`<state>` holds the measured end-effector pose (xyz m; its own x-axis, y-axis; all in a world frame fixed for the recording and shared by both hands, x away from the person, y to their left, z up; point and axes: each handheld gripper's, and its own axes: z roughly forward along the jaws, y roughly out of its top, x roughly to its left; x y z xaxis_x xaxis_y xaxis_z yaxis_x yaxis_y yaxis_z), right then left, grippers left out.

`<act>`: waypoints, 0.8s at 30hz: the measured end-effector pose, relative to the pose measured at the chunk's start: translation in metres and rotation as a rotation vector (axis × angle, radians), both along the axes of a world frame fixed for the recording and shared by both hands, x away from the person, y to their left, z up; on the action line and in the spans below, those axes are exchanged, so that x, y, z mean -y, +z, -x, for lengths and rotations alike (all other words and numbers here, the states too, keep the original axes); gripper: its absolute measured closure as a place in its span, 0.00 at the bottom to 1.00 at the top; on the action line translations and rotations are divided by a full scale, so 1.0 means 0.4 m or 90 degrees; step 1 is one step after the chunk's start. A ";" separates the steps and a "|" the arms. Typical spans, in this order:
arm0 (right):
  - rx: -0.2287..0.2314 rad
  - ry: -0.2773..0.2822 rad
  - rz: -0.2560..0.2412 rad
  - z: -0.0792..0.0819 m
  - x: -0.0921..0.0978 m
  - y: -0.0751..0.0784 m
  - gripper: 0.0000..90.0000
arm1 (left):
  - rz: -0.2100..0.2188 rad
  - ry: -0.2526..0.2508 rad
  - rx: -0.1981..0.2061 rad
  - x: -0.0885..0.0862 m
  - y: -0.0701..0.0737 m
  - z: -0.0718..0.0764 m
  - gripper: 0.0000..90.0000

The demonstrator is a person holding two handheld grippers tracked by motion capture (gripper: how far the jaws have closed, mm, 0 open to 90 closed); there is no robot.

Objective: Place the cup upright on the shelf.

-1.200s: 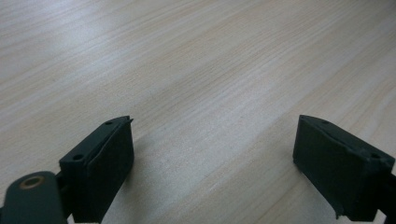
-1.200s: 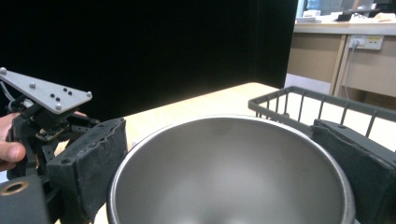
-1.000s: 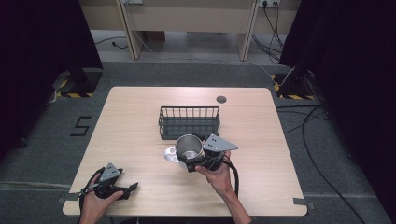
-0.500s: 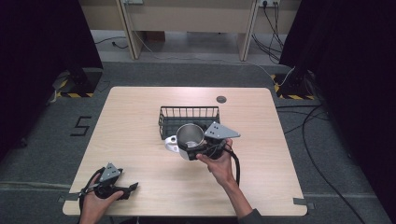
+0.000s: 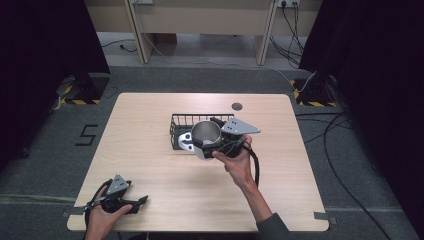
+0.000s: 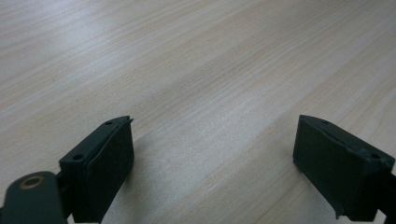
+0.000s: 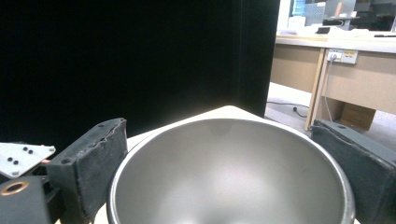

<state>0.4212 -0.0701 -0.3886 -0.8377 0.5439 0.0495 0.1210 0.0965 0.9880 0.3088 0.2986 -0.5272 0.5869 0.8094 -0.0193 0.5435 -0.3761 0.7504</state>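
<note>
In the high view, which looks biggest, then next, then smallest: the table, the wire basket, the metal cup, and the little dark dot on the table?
1. table
2. wire basket
3. metal cup, lifted nearer the camera, so basket versus cup is unsure
4. dark dot

My table (image 5: 150, 125) is light wood. A black wire basket (image 5: 184, 125) sits on it, just past my right gripper (image 5: 212, 145). A small dark round spot (image 5: 237, 105) lies farther off. My left gripper (image 5: 131, 202) rests near my edge.
</note>
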 end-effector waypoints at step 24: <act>0.002 -0.029 -0.001 -0.073 -0.002 0.062 0.07 | 0.000 -0.001 -0.001 0.000 0.000 0.000 0.13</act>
<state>0.4505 -0.0694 -0.3639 -0.8125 0.5811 0.0471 0.1217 0.0900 0.9885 0.3088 0.2987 -0.5271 0.5877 0.8088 -0.0193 0.5438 -0.3772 0.7497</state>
